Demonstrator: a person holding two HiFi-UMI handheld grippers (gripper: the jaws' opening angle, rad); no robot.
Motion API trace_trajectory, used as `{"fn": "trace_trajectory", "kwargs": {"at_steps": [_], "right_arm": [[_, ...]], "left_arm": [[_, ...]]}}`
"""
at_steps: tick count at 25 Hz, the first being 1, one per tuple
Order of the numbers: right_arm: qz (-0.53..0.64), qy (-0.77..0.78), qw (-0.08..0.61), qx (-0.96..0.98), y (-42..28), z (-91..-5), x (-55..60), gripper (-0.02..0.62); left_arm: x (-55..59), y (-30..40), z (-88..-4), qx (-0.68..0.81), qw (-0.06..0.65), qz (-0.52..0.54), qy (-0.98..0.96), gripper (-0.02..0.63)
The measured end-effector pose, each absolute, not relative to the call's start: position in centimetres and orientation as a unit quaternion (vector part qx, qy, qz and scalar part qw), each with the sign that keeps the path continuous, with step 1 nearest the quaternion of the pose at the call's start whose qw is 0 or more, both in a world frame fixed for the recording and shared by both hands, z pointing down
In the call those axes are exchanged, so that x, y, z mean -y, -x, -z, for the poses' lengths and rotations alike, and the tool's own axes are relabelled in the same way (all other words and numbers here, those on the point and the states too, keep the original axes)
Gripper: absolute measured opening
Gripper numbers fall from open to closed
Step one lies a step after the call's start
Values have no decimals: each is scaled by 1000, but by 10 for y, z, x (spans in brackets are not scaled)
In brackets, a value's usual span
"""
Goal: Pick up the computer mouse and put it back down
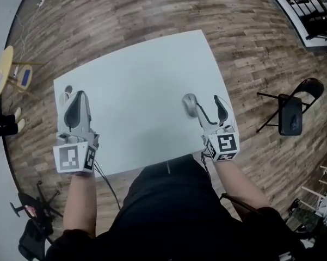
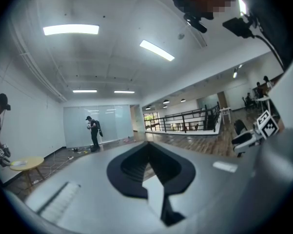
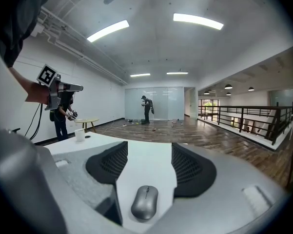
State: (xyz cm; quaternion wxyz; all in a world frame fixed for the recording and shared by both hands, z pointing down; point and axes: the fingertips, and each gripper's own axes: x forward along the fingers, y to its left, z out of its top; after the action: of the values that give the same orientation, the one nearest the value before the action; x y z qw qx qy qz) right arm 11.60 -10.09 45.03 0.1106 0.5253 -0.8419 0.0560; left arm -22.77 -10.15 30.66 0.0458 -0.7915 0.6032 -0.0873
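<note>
A grey computer mouse [image 1: 190, 104] lies on the white table [image 1: 141, 75] near its right side. In the right gripper view the mouse [image 3: 145, 202] rests flat on the tabletop, low between the two jaws. My right gripper [image 1: 205, 103] [image 3: 148, 152] is open; its black pads stand well apart and neither touches the mouse. My left gripper [image 1: 76, 99] hovers at the table's left side, far from the mouse. Its pads meet at the tips in the left gripper view, so the left gripper [image 2: 147, 145] is shut with nothing in it.
A small white cup [image 1: 68, 89] [image 3: 79, 134] stands at the table's left edge, just past the left gripper. Off the table, a round yellow side table [image 1: 2, 69] is at far left and a black folding chair [image 1: 291, 113] at right. Other people stand across the wooden floor.
</note>
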Motion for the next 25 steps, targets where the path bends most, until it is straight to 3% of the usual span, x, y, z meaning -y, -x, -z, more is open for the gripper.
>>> {"fn": "trace_trajectory", "kwargs": {"at_steps": [25], "right_arm": [[-130, -524, 176, 823, -100, -539, 97, 305]], "left_arm": [[114, 229, -357, -582, -4, 140, 801, 3]]}}
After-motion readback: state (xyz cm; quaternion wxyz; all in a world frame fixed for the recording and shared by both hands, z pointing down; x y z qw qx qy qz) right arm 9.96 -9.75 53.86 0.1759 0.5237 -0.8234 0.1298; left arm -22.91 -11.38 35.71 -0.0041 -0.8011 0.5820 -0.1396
